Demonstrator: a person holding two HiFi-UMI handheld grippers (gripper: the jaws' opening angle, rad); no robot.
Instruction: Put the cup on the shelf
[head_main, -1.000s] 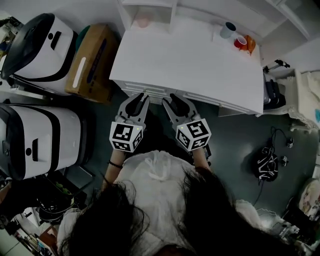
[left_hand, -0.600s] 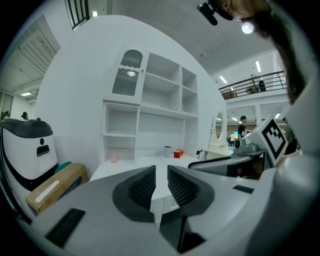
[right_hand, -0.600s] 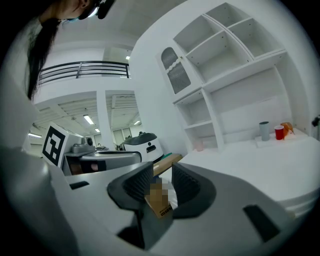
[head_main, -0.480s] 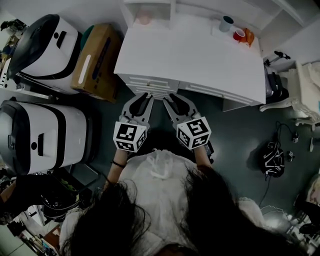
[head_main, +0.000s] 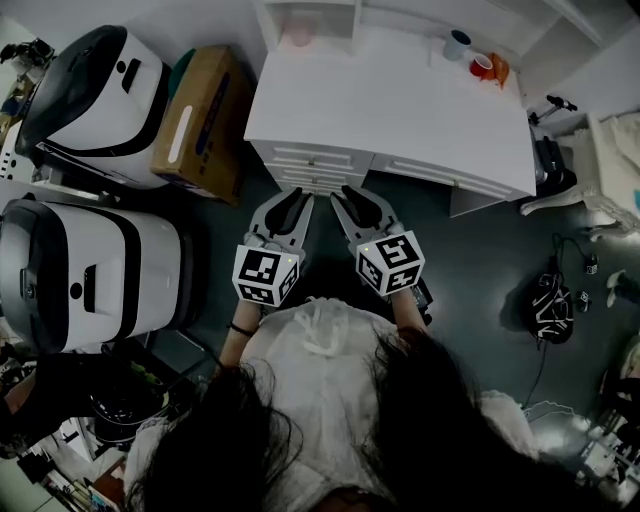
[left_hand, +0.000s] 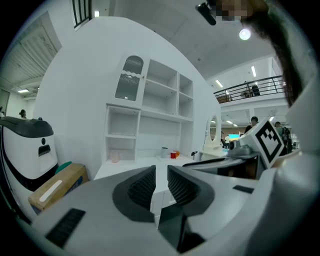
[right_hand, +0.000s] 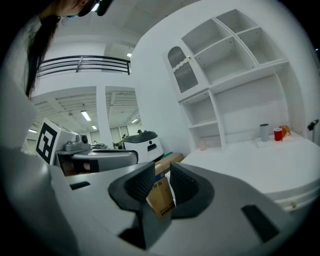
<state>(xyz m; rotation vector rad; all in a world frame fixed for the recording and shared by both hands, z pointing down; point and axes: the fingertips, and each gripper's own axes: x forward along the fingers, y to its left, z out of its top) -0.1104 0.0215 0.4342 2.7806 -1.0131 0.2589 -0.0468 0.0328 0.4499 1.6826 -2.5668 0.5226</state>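
Observation:
A grey cup and a red cup stand at the far right of the white desk, beside an orange object. A pink cup sits in a low cubby of the white shelf unit. Both grippers hover side by side in front of the desk's drawers, well short of the cups. My left gripper is shut with nothing between its pads. My right gripper is also shut and empty. The right gripper view shows the grey cup and red cup far off.
Two big white machines and a cardboard box stand left of the desk. Cables and a dark device lie on the dark floor at right. A white rack is beside the desk's right end.
The right gripper's jaws have closed. The desk has slid slightly up and right in the head view while both grippers stay in front of the drawers.

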